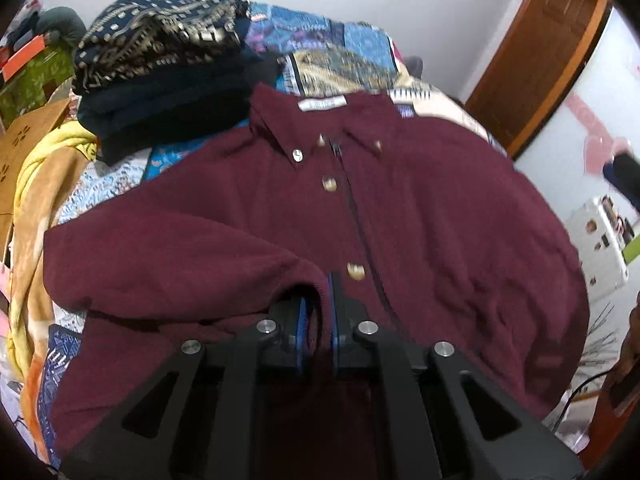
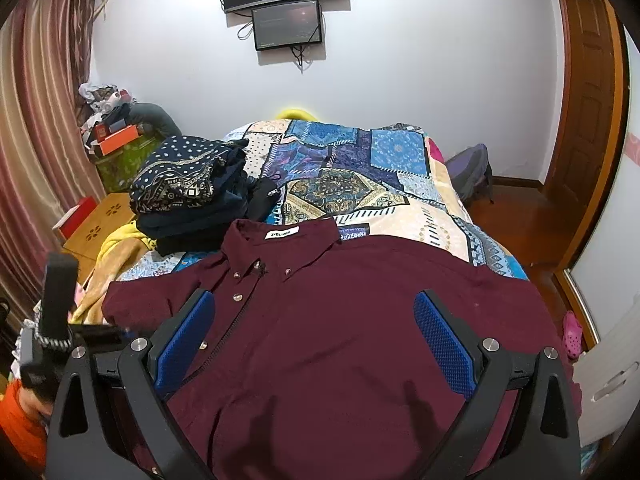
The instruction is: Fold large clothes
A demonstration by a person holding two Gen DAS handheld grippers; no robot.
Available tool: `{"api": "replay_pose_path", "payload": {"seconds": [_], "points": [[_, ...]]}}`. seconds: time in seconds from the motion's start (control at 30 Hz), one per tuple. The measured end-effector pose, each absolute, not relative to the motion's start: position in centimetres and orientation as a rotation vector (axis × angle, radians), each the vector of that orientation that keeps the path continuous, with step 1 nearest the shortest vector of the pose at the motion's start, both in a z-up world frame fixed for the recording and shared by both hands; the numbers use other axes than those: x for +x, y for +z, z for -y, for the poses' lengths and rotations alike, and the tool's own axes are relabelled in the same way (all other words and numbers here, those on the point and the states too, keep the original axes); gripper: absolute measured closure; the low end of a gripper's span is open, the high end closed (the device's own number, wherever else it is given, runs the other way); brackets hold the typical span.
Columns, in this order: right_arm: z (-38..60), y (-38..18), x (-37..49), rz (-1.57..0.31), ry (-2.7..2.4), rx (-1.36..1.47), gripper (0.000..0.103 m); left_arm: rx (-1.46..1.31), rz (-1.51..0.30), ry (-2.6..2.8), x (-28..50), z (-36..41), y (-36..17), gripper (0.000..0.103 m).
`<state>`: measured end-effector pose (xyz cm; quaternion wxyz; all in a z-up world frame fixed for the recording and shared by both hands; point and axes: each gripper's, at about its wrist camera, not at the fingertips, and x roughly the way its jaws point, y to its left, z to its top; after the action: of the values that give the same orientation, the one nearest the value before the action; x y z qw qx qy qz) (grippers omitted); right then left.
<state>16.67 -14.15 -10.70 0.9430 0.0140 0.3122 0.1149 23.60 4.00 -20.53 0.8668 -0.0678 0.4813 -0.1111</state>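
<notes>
- Left gripper: its fingers are pinched tight on the cuff end of the sleeve, which now lies across the front of the shirt.
- Right gripper: fingers spread wide, nothing between them, hovering over the shirt's lower front.
- Progress, I'd say: early. One sleeve is coming in; the other side and the bottom fold look undone.
- Shirt lies buttoned, collar away, flat on the bed, next to a stack of folded clothes.
- The left view shows the grip close up; only the right view shows the wall screens, the curtain and more of the bed.
</notes>
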Motion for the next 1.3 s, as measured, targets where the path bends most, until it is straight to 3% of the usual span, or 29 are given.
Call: {"api": "replay_pose_path", "payload": {"seconds": [0.1, 0.17, 0.23, 0.53, 0.67, 0.77, 1.07, 1.3], "points": [[14.2, -10.8, 16.6, -0.639, 0.233, 0.032, 0.004, -0.172, -1.023, -0.243, 23.3, -4.2, -20.4, 0.083], [14.2, -10.8, 16.5, -0.639, 0.232, 0.033, 0.004, -0.196, -1.021, -0.253, 22.8, -4.7, -19.8, 0.064], [14.2, -10.8, 16.5, -0.638, 0.233, 0.036, 0.004, -0.206, -1.011, -0.258, 22.3, -4.9, -19.1, 0.054], [14.2, -10.8, 16.4, -0.638, 0.231, 0.037, 0.004, -0.196, -0.881, -0.192, 20.0, -7.4, -14.2, 0.045], [14.3, -10.8, 16.4, -0.637, 0.229, 0.038, 0.004, -0.236, -0.799, -0.086, 19.6, -11.2, -12.2, 0.033], [14.3, -10.9, 16.5, -0.64, 0.227, 0.037, 0.004, -0.308, -0.786, 0.011, 20.0, -15.1, -12.1, 0.03], [14.1, -11.4, 16.9, -0.66, 0.211, 0.031, 0.004, -0.626, -0.915, 0.165, 21.4, -24.3, -18.5, 0.03], [13.9, -12.0, 17.5, -0.687, 0.201, 0.012, 0.004, -0.932, -1.041, 0.103, 23.1, -26.7, -25.2, 0.03]]}}
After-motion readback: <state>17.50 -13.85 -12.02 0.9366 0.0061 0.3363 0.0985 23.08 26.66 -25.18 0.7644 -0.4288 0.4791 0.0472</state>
